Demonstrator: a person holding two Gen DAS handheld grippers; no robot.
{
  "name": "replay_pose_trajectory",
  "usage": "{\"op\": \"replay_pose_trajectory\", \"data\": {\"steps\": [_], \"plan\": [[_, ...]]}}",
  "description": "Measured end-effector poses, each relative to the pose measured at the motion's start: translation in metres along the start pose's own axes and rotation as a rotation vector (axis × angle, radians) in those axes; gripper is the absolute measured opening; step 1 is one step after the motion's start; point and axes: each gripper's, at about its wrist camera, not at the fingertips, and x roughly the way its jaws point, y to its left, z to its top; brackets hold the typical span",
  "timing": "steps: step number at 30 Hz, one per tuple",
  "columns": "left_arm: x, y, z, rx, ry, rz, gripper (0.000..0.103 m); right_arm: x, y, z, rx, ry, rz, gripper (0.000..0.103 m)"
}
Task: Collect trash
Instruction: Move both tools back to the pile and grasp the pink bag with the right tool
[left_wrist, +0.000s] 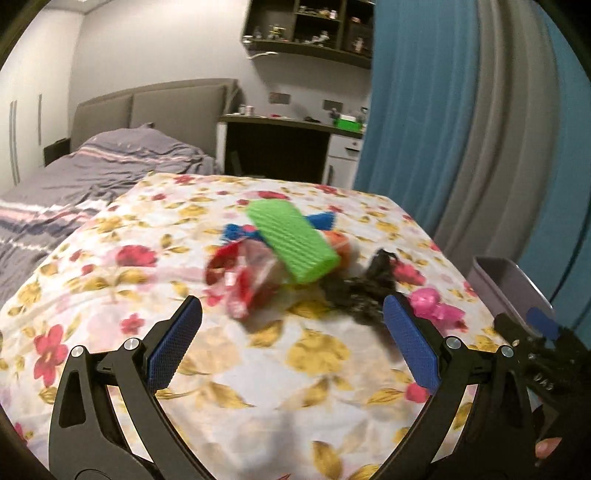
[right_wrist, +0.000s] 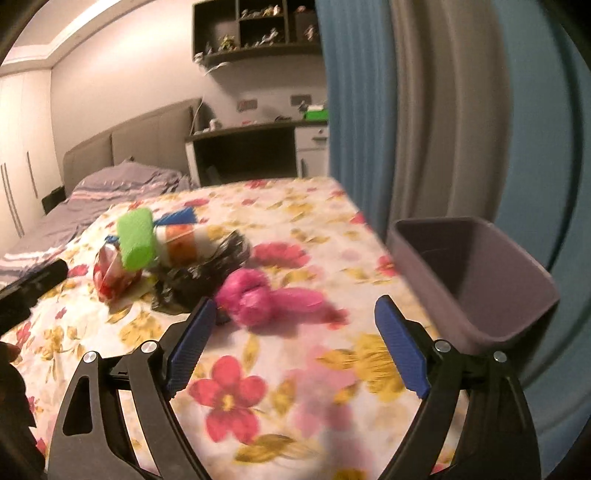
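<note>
A heap of trash was seen on the floral tablecloth (left_wrist: 110, 266): a green ribbed piece (left_wrist: 293, 242) atop a red-and-white wrapper (left_wrist: 236, 280), a crumpled black bag (left_wrist: 364, 291) and a pink wrapper (right_wrist: 266, 297). The left gripper (left_wrist: 291, 343) was held wide open and empty before the heap. The right gripper (right_wrist: 295, 343) was likewise spread wide with nothing gripped, the pink wrapper lying just beyond its tips and a purple bin (right_wrist: 476, 280) standing at the table's right edge.

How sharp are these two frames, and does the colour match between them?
Left wrist: trash pile smeared by motion blur, fingers crisp, neutral white balance. Right wrist: blur heavier, pink piece and bin soft, warm pinkish cast. Both: fisheye bending, dark corner vignette.
</note>
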Motion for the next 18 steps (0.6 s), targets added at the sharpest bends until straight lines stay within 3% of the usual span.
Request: {"op": "replay_pose_trajectory", "data": {"steps": [11, 18], "plan": [[0.008, 0.015, -0.002, -0.036, -0.002, 0.025, 0.097, 0.038, 0.023, 0.000, -0.063, 0.084, -0.001, 0.078], [0.012, 0.013, -0.003, -0.031, 0.009, 0.023, 0.097, 0.065, 0.024, 0.001, -0.063, 0.150, 0.025, 0.061]]}}
